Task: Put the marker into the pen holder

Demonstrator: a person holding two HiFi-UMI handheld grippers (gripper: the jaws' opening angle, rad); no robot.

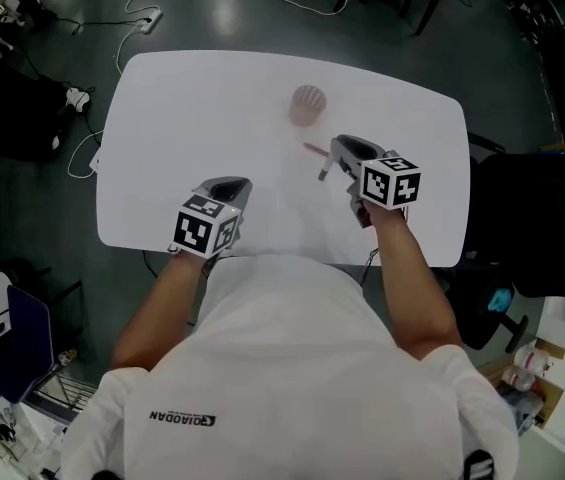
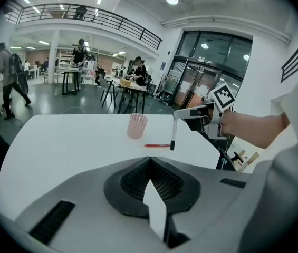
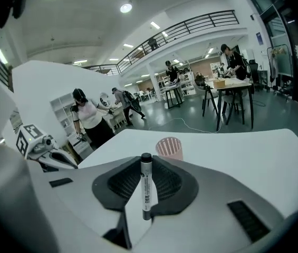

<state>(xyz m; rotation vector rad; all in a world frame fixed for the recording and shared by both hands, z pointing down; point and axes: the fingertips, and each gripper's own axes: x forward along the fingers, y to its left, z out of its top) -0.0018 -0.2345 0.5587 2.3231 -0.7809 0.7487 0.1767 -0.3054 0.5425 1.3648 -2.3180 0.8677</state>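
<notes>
**Above the table: marker clamped in the right gripper**

Over the white table (image 1: pixel 162 148), clamped the marker (image 3: pixel 146 186) between the jaws of the right gripper (image 1: pixel 335 156), pads pressed on the pale barrel from both sides. Held it roughly upright and off the tabletop. Showed small print along the barrel in the right gripper view, and a dark end pointing down in the left gripper view.

Beyond the marker, showed the pen holder (image 1: pixel 307 104), a pink mesh cup. Stood upright near the far middle of the table, apart from both grippers and from the marker. Between cup and marker, showed a red pen (image 1: pixel 314 150) lying flat on the surface, just beside the marker's lower end as seen from the left, well short of the cup.

Toward the near edge, held the left gripper (image 1: pixel 227 186) over the table, well apart from the right one. Jaws closed tip to tip, nothing between them.

Around the table, showed a dark floor (image 1: pixel 52 198) with cables (image 1: pixel 142 18) trailing across it. Farther off in the gripper views, showed people, tables and a railed balcony, too small for detail.
</notes>
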